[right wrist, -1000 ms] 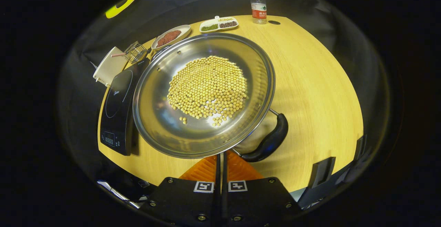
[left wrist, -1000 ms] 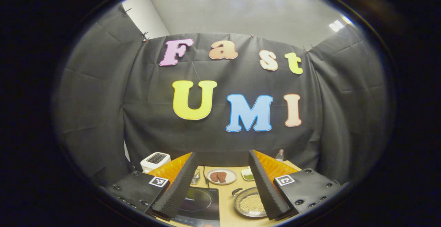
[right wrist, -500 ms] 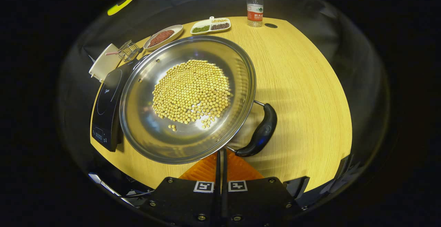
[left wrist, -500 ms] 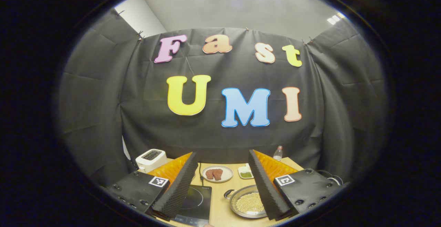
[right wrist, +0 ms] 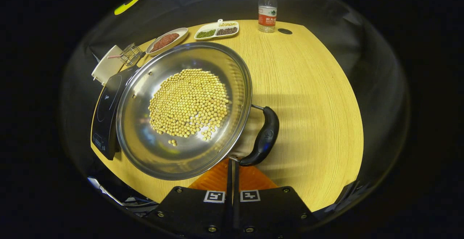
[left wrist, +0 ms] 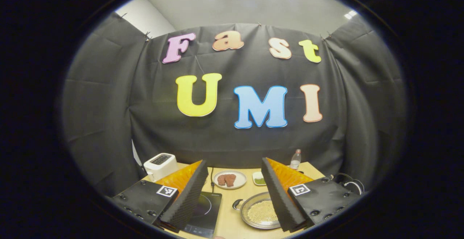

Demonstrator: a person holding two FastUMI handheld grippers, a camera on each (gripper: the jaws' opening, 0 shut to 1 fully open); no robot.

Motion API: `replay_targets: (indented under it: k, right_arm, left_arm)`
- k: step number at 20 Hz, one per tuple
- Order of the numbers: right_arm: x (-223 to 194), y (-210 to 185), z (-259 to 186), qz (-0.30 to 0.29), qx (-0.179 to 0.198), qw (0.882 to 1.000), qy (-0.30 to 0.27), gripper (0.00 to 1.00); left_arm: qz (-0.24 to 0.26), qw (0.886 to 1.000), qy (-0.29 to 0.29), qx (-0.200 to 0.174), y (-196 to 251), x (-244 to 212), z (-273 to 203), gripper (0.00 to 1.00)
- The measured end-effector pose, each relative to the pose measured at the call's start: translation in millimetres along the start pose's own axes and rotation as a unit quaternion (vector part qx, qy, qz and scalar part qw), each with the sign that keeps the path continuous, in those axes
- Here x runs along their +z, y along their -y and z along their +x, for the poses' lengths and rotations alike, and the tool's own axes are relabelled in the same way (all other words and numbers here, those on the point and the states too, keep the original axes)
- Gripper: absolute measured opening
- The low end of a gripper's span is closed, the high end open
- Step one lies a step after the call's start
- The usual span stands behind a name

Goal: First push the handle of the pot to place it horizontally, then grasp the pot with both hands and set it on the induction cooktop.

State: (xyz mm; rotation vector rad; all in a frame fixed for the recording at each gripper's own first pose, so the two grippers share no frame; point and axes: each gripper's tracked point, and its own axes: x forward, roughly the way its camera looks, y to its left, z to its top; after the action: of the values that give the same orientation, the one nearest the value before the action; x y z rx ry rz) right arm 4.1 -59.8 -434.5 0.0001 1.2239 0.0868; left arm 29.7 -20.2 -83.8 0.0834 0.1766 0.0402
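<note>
A steel pot (right wrist: 137, 137) holding yellow beans sits on the wooden table (right wrist: 319, 104), just right of the black induction cooktop (right wrist: 103, 110). Its black loop handle (right wrist: 262, 137) points to the right and slightly toward me. My right gripper (right wrist: 232, 162) is shut with nothing between its fingers, its tips against the near end of that handle. My left gripper (left wrist: 233, 160) is open and held high, aimed at the booth wall. Far below it lie the pot (left wrist: 259, 213) and the cooktop (left wrist: 203, 210).
A white toaster (right wrist: 105, 68) and a small wire rack (right wrist: 131, 53) stand behind the cooktop. A plate of reddish food (right wrist: 166, 40), a divided dish (right wrist: 216, 30) and a water bottle (right wrist: 267, 10) line the far edge. Bare tabletop lies right of the pot.
In the right gripper view the pot and its handle have shifted left and the handle has swung round. The left gripper has drawn back, so more of the table shows.
</note>
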Motion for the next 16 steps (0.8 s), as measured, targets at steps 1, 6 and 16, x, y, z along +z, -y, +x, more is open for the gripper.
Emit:
replay_targets:
  k: [1,6,16]
  right_arm:
    - [4,3,1,-0.003,0.001,1.0,0.002,0.01]
    - [27,17,9,-0.022,0.0,1.0,0.012,0.01]
    - [52,27,17,-0.034,0.011,0.999,0.026,0.01]
  left_arm:
    - [-0.001,1.0,-0.002,0.002,2,-3,2,0.96]
    - [0.0,1.0,-0.016,0.019,11,-12,4,0.94]
    - [-0.004,0.998,-0.049,0.03,23,-40,1,0.94]
